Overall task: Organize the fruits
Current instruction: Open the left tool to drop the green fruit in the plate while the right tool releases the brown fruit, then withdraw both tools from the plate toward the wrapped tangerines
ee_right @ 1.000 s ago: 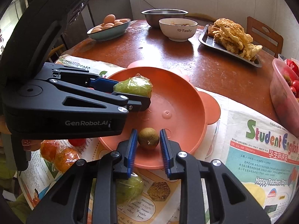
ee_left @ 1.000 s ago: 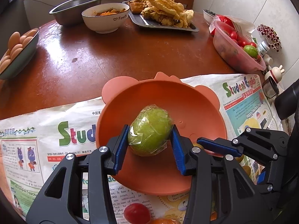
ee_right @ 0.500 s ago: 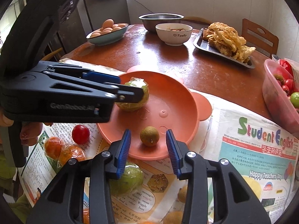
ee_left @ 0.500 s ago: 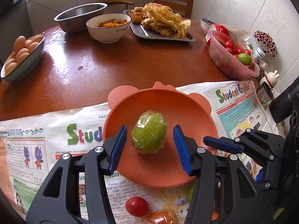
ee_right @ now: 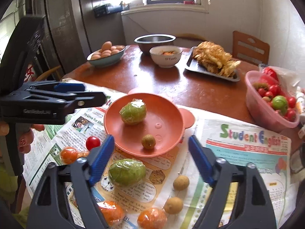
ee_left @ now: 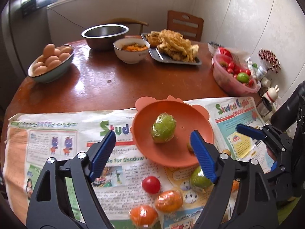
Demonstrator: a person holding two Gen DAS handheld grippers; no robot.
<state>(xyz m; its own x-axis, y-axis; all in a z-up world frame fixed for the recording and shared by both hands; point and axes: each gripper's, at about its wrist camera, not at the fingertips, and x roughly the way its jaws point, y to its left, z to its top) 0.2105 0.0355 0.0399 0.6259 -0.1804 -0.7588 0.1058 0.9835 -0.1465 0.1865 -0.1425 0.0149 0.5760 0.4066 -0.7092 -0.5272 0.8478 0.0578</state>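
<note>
- round brown table (ee_left: 133, 84) carries newspaper (ee_left: 57, 133) under the orange plate (ee_left: 171, 152).
- wall (ee_left: 247, 28) at 2 o'clock.
- left gripper (ee_left: 152, 152) and right gripper (ee_right: 150, 160) fingers are opening, nothing between.

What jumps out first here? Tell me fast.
The orange bowl on the newspaper, holding a wrapped green fruit and a small brown longan. Nearer the camera, loose fruit is scattered on the paper: another wrapped green fruit, wrapped oranges, a cherry tomato. Both grippers, left gripper and right gripper, are opening with nothing between the fingers.
</note>
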